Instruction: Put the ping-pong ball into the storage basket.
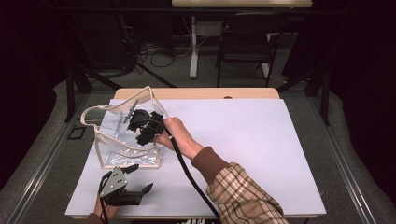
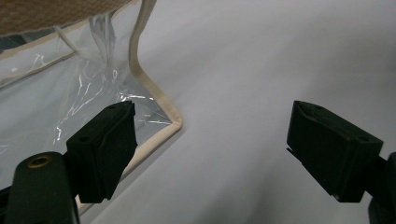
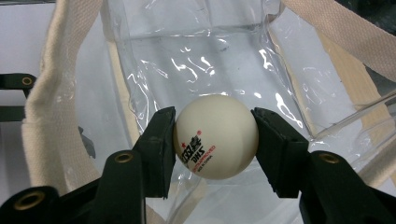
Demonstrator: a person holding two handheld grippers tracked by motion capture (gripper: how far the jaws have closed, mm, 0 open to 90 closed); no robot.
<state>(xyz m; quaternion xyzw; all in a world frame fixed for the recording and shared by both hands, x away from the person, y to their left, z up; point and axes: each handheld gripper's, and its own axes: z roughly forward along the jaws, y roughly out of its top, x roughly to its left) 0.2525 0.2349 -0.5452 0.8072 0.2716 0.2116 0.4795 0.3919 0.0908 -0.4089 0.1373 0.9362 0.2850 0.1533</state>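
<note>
Ball, cream-white with red and black print, sits clamped between the two pads of the right claw, held inside the mouth of the clear bag on the left of the counter. The right hand reaches in from the near right, forearm angled across the white sheet. The left claw rests near the counter's near edge, just beside the bag's near corner, jaws wide and holding nothing. Right of the bag the counter lies open.

white ball | red-black print, upside down, reads "DHS" | smaller lines illegible
</note>
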